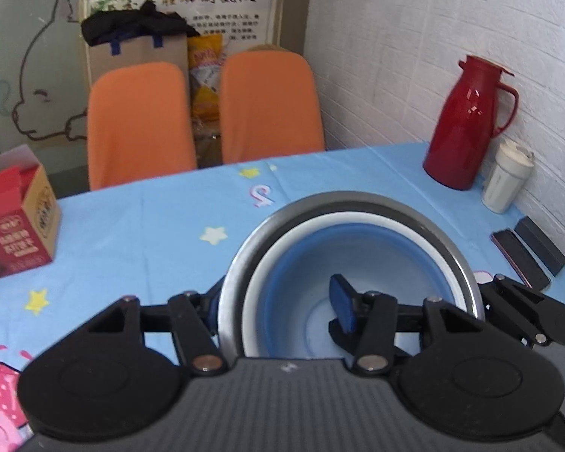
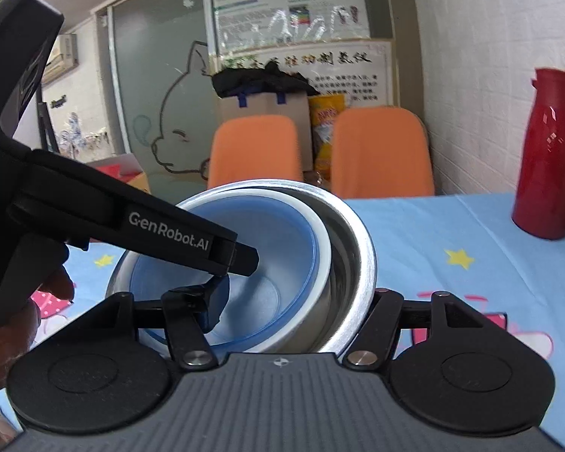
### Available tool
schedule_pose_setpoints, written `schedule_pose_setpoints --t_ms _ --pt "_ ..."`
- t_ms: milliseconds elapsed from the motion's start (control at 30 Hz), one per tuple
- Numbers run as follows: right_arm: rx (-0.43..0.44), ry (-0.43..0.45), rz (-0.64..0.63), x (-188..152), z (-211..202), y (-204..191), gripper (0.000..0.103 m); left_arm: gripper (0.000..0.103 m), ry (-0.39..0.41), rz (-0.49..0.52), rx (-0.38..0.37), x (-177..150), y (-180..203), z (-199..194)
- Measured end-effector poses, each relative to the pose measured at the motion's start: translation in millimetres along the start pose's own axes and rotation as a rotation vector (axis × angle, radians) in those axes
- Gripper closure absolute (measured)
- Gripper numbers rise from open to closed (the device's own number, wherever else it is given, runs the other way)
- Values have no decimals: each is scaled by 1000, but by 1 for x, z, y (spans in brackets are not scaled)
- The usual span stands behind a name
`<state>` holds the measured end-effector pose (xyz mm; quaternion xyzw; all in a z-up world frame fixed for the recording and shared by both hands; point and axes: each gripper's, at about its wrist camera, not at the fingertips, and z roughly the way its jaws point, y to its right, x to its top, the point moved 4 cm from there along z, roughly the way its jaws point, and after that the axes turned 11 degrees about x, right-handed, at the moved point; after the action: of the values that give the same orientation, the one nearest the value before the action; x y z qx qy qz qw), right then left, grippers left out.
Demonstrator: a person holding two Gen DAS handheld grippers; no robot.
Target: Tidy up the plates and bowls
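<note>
**Nested bowls held at both rims above a star-print counter**

Nearest the lens, the left hand-held gripper [image 1: 278,312] straddles the near rim of the steel bowl [image 1: 448,248]: one blue-padded finger sits inside the blue bowl [image 1: 301,263], the other outside the steel wall, clenched across both walls. The right hand-held gripper [image 2: 293,309] grips the opposite side of the same stack, one finger inside the blue bowl and the other outside the steel wall at the right; how firmly its pads press cannot be told. A person's fingers [image 2: 52,286] wrap the left tool's black handle in the right wrist view.

The steel bowl is round, smooth and mirror-bright with a broad rolled lip. Nested in it, the blue bowl looks like matte plastic, with a thick white rim and a flat circular base. The stack sits tilted and looks raised off the cloth.

The counter [image 1: 150,233] is covered in a pale blue cloth printed with yellow and white stars and pink cartoon shapes. On it stand a red printed carton [image 1: 19,218] at the left, and at the right a glossy red thermos jug [image 1: 467,124], a white lidded cup [image 1: 506,177] and flat dark cases [image 1: 527,260].

Beyond, two orange padded chairs [image 1: 139,124] face the counter, with a brown paper bag [image 1: 139,52] behind them. A white embossed brick-pattern wall [image 1: 433,37] meets frosted glass bearing a cartoon outline and posters.
</note>
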<state>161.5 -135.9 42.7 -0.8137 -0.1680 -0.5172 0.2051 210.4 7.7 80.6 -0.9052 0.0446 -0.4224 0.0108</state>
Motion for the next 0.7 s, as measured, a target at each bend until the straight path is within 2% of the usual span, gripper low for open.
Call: schedule_pose_setpoints --t_ms 133,267,467,700 --pt "91 28 -45 20 18 -33 0 50 21 -51 78 -6 -43 -15" --pt "171 1 -60 18 37 -65 0 50 -8 -112 133 -31 -81 -18" --pt "227 -95 -73 -8 57 -97 0 50 -84 -167 137 -74 -110 -3" --pt "222 -189 -45 -44 72 -104 0 50 -149 -184 120 -115 -115 17"
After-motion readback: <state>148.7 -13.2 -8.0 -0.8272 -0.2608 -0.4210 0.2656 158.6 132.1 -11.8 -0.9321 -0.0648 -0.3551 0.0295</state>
